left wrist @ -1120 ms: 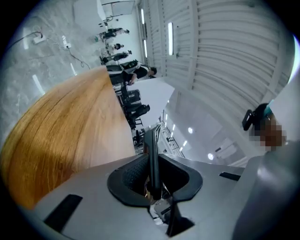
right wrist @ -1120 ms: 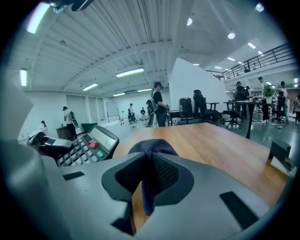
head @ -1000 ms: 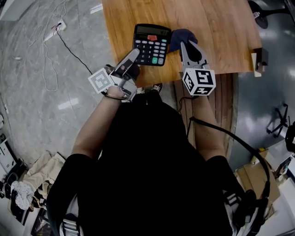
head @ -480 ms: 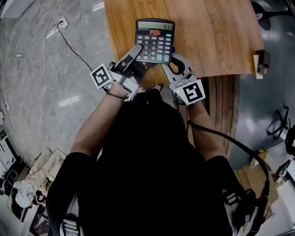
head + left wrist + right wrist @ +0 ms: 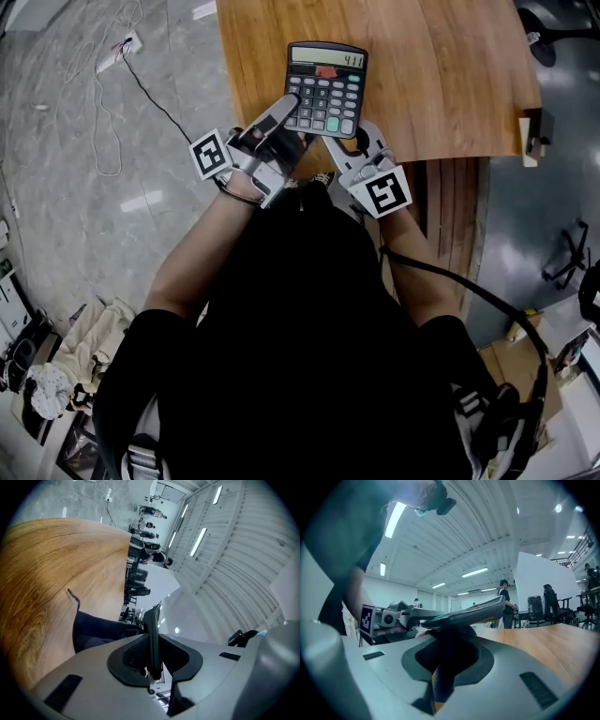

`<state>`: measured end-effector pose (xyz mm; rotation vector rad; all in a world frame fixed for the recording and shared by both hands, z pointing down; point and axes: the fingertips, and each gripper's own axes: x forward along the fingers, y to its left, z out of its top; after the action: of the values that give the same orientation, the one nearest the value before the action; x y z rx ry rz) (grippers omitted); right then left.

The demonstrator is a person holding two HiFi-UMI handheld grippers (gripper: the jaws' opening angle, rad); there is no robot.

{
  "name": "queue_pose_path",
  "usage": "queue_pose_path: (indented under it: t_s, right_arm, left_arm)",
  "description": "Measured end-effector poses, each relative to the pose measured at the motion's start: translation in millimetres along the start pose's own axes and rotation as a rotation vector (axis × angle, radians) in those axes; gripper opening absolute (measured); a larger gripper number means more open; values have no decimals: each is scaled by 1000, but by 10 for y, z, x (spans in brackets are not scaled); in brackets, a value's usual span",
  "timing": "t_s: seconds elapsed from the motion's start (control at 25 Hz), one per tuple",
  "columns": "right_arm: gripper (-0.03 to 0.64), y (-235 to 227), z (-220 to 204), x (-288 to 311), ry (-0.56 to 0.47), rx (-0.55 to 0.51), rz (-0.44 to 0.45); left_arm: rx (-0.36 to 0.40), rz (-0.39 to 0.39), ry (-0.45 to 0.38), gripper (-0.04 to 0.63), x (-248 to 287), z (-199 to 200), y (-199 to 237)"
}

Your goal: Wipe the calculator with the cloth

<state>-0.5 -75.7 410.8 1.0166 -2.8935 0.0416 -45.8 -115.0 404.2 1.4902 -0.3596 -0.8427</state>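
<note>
Calculator [image 5: 325, 89] is over the table's [image 5: 450, 84] near-left corner, lifted off the wood, with its display end away from you. Your left gripper [image 5: 289, 105] is clamped on its near-left edge, jaws only that thin slab apart. Your right gripper [image 5: 354, 141] comes in under the near-right corner. Its jaws are pinched on the dark cloth [image 5: 442, 665], which reaches up to the calculator's underside.

Edges: the table's near edge runs just under both grippers' tips, and both marker cubes [image 5: 386, 192] hang off the table over the floor [image 5: 84, 216]. The table's left edge is close to the calculator's left side. Beyond the calculator and to its right the wood is bare out to the table's right edge, so that's your room. A cable [image 5: 141, 89] lies on the floor left of the table.

Views:
- **Head view:** shows the keys and display but hides nearly all the cloth.
- **Left gripper view:** shows the calculator edge-on between the jaws, with the cloth bunched between it and the tabletop.
- **Right gripper view:** shows the calculator tilted with a gap above the table under its far end, and your left gripper on its far side. People stand well beyond the table.
</note>
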Motion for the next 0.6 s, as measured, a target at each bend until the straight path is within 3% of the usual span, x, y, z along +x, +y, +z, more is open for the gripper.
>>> queue_pose_path:
  t_s: [0.36, 0.6]
  right_arm:
    - [49, -821, 128, -130, -36, -102, -176]
    - [49, -1164, 217, -49, -58, -88, -246]
  left_arm:
    - [-24, -24, 39, 72, 2, -54, 33]
    - [-53, -25, 93, 72, 33, -89, 53]
